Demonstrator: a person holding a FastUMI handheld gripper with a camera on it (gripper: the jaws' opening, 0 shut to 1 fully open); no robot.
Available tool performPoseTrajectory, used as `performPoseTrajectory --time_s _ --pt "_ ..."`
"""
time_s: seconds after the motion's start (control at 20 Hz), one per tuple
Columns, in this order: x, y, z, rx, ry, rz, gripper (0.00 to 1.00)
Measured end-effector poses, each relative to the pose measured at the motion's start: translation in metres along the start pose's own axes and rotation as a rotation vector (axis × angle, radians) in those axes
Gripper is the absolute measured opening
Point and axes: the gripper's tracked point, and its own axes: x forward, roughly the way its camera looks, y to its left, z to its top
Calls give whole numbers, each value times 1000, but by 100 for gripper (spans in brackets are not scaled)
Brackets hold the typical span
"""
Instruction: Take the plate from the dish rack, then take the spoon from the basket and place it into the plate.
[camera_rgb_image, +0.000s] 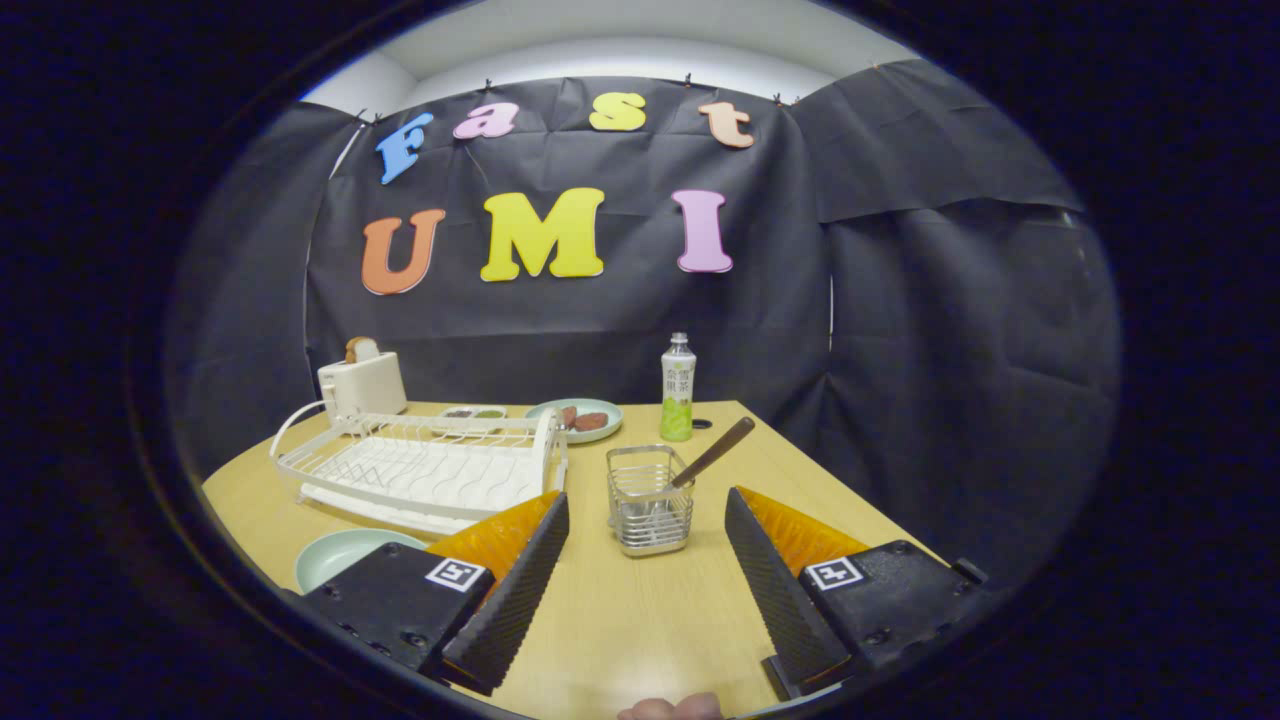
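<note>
A pale green plate (340, 553) lies flat on the wooden table (620, 620), in front of the white dish rack (425, 465) and partly behind my left finger. The rack holds no dishes. A metal wire basket (650, 498) stands just ahead of my fingers, between them. A spoon with a brown handle (713, 452) stands in it, leaning to the right; its bowl is hidden inside. My gripper (648, 505) is open and holds nothing, its fingers wide apart, short of the basket.
At the back of the table stand a white toaster (362, 383) with bread in it, a small dish (475, 412), a plate with food (578, 419) and a green drink bottle (677, 388). A fingertip (672, 708) shows below the fingers.
</note>
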Motion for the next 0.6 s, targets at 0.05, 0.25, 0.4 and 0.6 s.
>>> performPoseTrajectory --time_s 0.05,0.25,0.4,0.6 --pt "6 -6 0 11 -10 -6 100" --pt "43 -20 -2 65 -10 12 100" --pt "76 -28 -2 102 -2 26 100" --pt "108 -36 -3 127 23 42 100"
